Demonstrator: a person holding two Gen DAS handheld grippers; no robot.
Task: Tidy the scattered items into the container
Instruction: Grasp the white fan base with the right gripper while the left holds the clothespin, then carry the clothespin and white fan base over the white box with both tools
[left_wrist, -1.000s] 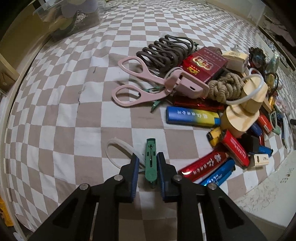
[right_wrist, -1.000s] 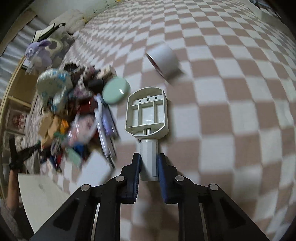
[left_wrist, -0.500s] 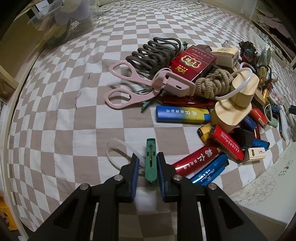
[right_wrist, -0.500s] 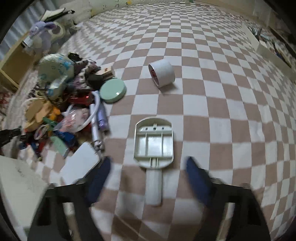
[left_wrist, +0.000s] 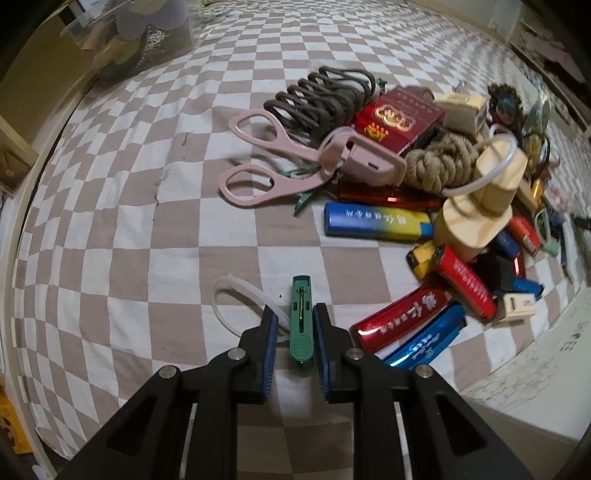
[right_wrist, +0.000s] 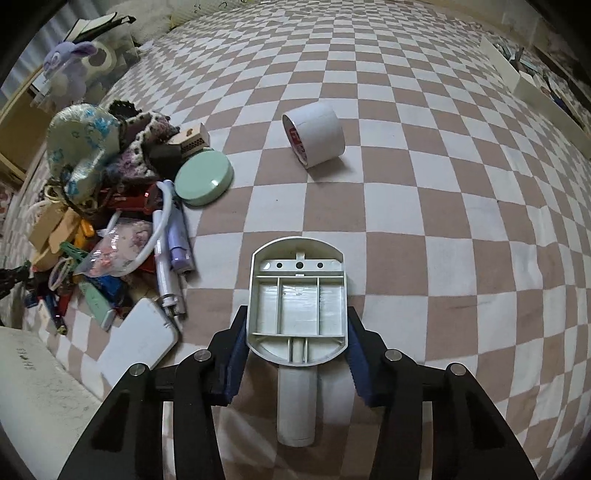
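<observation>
checkered cloth (right_wrist: 424, 206) runs wide and bare to the right of the right gripper (right_wrist: 297, 334), with only a tape roll (right_wrist: 314, 134) lying on it, while the scattered pile (right_wrist: 110, 229) crowds the left side and a white box edge (right_wrist: 33, 384) sits at the lower left. right fingers are spread wide, flanking the head of the grey handled tray (right_wrist: 297, 299) that lies flat on the cloth. left gripper (left_wrist: 295, 325) is clenched on a green clip (left_wrist: 301, 317), a clear band (left_wrist: 240, 299) just left of it, lighters (left_wrist: 376, 221) and pink scissors (left_wrist: 280, 162) heaped ahead and to its right.
</observation>
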